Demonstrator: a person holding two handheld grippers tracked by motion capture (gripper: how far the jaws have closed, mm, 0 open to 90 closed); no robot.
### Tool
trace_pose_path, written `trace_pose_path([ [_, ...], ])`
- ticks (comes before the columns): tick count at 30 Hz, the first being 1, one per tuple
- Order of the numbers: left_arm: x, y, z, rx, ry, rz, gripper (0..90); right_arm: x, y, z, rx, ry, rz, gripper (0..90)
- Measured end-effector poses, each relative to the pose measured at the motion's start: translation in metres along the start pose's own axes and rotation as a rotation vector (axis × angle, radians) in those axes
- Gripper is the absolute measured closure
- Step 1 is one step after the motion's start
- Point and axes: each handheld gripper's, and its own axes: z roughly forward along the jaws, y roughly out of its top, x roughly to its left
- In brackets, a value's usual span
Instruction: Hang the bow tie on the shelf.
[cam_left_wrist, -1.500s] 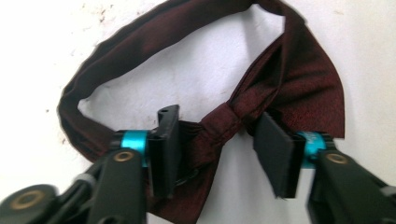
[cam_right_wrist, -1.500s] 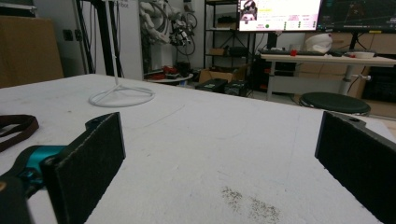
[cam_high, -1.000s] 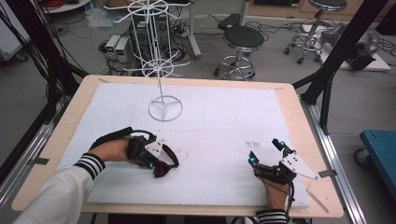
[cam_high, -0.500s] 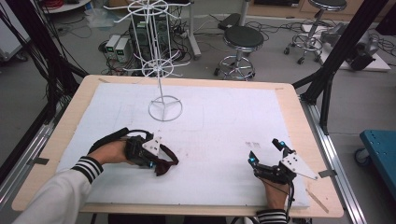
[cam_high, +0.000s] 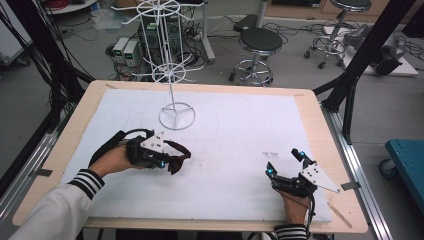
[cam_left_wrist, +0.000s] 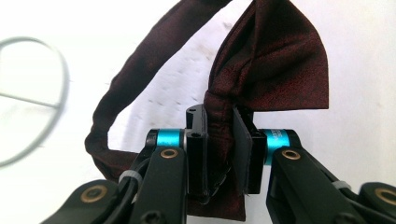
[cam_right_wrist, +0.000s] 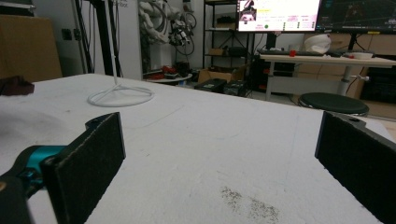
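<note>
A dark red bow tie (cam_high: 178, 158) with its strap looped behind hangs at the left middle of the white sheet. My left gripper (cam_high: 167, 161) is shut on it. In the left gripper view the two pads pinch the bow tie (cam_left_wrist: 275, 70) at its knot, one wing fanning out above the left gripper (cam_left_wrist: 219, 149). A white wire display stand (cam_high: 169, 90) rises just beyond it, its base ring (cam_left_wrist: 58, 74) lying on the sheet. My right gripper (cam_high: 284, 162) rests near the front right, open with nothing between its pads (cam_right_wrist: 93, 158).
A white foam sheet (cam_high: 240, 125) covers the wooden table (cam_high: 80, 115). The stand's base (cam_right_wrist: 120, 97) lies far ahead of the right gripper. Stools (cam_high: 256, 42), cables and black frame posts (cam_high: 360, 55) stand beyond the far edge.
My left gripper has risen a little and drawn back from the table's front edge, lifting the bow tie with it. The right gripper has stayed put.
</note>
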Motion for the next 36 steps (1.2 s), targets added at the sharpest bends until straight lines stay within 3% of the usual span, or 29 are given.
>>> trace_pose_path([
  [9, 0.005, 0.001, -0.016, -0.077, 0.108, -0.078, 76.5, 0.000, 0.000, 0.000, 0.000, -0.001, 0.000, 0.9],
  [15, 0.009, 0.000, -0.026, -0.136, 0.143, -0.128, 76.5, 0.000, 0.000, 0.000, 0.000, 0.000, 0.001, 0.9],
  [19, 0.010, 0.002, -0.033, -0.177, 0.188, -0.150, 76.5, 0.000, 0.000, 0.000, 0.000, -0.001, 0.000, 0.9],
  [28, 0.013, 0.003, -0.045, -0.269, 0.221, -0.212, 76.5, 0.000, 0.000, 0.000, 0.001, -0.001, 0.000, 0.9],
  [36, 0.017, 0.001, -0.059, -0.388, 0.304, -0.268, 76.5, 0.000, 0.000, 0.000, 0.000, 0.000, 0.001, 0.9],
])
